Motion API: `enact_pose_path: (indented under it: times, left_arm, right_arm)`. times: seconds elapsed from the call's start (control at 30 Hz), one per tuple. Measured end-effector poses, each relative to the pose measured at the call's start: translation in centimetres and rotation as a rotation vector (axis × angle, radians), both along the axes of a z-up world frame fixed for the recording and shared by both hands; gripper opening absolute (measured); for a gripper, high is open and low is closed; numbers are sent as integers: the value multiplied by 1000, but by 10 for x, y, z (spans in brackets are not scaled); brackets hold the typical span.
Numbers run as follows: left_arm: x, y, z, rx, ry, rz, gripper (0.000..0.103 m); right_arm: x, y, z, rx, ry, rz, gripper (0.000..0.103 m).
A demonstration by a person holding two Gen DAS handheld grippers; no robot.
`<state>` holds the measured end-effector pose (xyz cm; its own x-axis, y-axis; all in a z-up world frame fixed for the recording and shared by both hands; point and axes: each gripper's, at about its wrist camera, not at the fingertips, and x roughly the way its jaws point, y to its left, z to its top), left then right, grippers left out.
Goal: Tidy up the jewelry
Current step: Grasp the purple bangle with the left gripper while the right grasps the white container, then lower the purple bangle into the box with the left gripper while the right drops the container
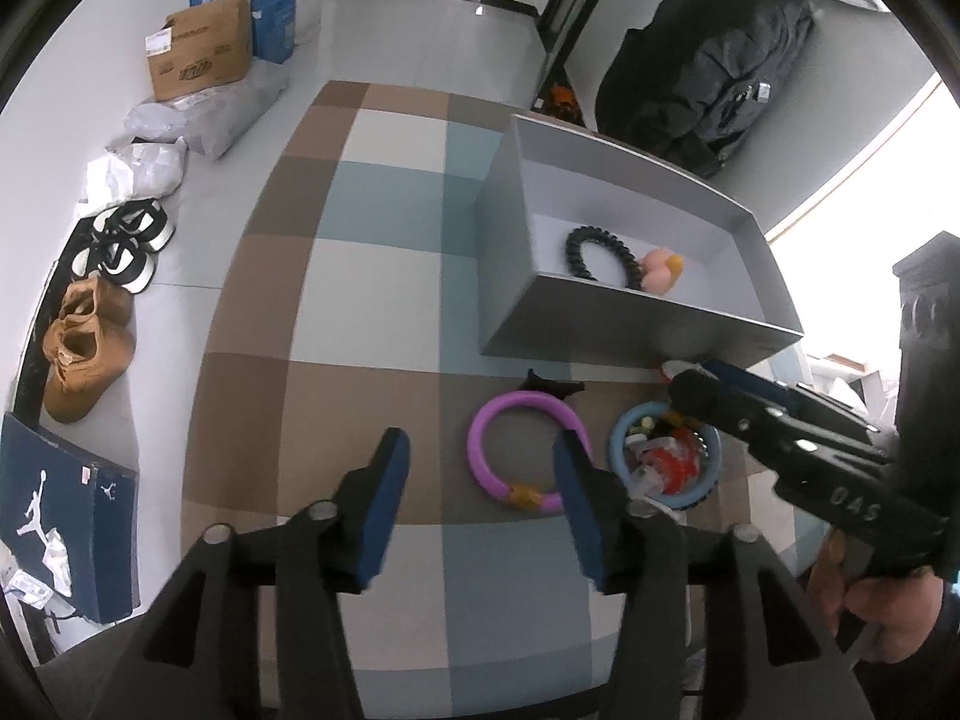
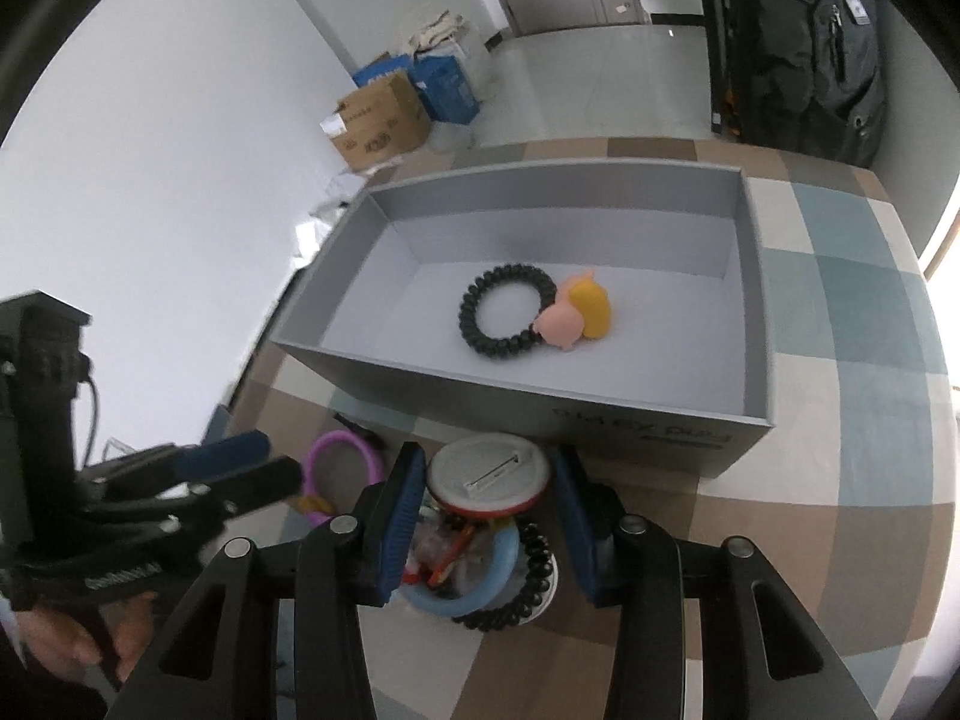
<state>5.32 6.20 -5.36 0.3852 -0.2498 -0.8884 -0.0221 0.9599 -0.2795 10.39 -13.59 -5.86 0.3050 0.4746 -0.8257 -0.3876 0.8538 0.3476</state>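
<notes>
A grey box (image 1: 630,324) (image 2: 540,402) stands on the checked mat and holds a black spiral hair tie (image 2: 501,309) (image 1: 600,252) and a pink and yellow charm (image 2: 579,315). In front of it lie a purple ring (image 1: 519,450) (image 2: 342,468) and a blue ring (image 1: 666,456) (image 2: 480,588) around small trinkets. My left gripper (image 1: 480,462) is open above the purple ring. My right gripper (image 2: 489,480) is shut on a round badge (image 2: 486,474), held pin side up above the blue ring. A second black spiral tie (image 2: 528,588) lies beside the blue ring.
Shoes (image 1: 114,246), a cardboard carton (image 1: 201,54), bags and a blue shoe box (image 1: 66,516) line the left wall. A black backpack (image 1: 714,60) stands behind the grey box. A black hair clip (image 1: 552,385) lies by the purple ring.
</notes>
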Motion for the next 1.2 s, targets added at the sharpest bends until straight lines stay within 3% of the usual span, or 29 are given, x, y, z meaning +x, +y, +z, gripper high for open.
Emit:
enact_pose_path:
  times: [0.13,0.4,0.7,0.8,0.83,0.97,1.07,1.2]
  left_arm:
    - [-3,-11,0,50,-14,-43,68]
    - [-1,-26,-15,138,20,-89,68]
    - [2,-33,-17,270,-12,-97,68]
    - [2,-31,-16,260,-9,-101,61]
    - [2,-33,-16,260,-14,-108,49]
    - [3,-36,-15,253,-16,-117,47]
    - [4,-31,-13,197,-12,-90,44]
    - [-3,-22,8,145,-66,-47,44]
  right_arm:
    - [-5,-5,8,40,-6,8,42]
    - [-8,-13,24,99,-25,2,42]
    - [-10,-23,35,140,-39,-11,42]
    - [-11,-27,39,149,-47,-15,42]
    - [-11,-29,41,155,-50,-17,42]
    - [-11,-33,45,171,-60,-23,42]
    - [-13,-35,48,180,-65,-24,42]
    - [-15,-37,53,193,-82,-21,42]
